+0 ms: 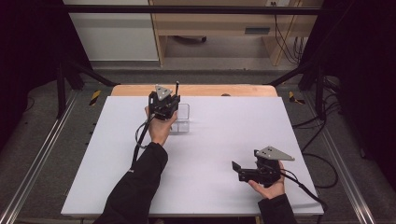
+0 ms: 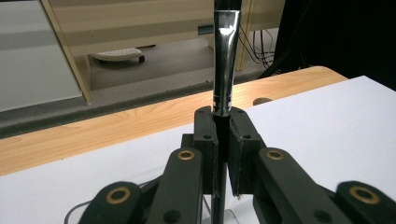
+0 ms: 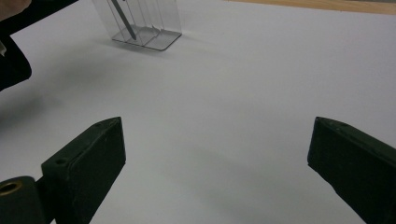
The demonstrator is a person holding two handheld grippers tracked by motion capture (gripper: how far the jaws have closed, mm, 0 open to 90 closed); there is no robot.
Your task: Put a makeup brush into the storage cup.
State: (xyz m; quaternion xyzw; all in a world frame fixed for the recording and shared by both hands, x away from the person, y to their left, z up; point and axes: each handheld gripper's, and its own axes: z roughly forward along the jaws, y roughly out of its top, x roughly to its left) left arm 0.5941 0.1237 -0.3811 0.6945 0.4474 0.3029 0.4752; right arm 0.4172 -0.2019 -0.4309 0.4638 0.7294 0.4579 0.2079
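Both grippers are in sight from the high view: the left gripper (image 1: pixel 164 103) is held up over the far part of the white table (image 1: pixel 210 154), right at a clear plastic holder (image 1: pixel 183 118), while the right gripper (image 1: pixel 243 171) rests low near the table's near right corner, well apart from the other. In the left gripper view the two black jaws are pressed together on a slim dark metal rod (image 2: pixel 226 65), which rises upright from between the pads and runs on below them too; its glossy shaft catches the light. From above, the top end of that rod (image 1: pixel 177 87) pokes up just beyond the gripper's grey three-cornered plate. The right gripper view looks across the table toward the holder (image 3: pixel 148 23), a see-through box with thin upright dividers, and the lower end of the rod (image 3: pixel 125 21) stands slanted inside its leftmost slot, its tip close to the clear base; whether the tip touches the base I cannot tell. The right gripper's own jaws stand wide apart in that view, with nothing but bare white table surface between them. The person's left hand (image 1: pixel 160 126) grips the left tool from behind, dark sleeve reaching in from the bottom edge, and a cable trails from each gripper. Behind the white surface a strip of wooden tabletop (image 1: pixel 210 90) shows along the far edge.
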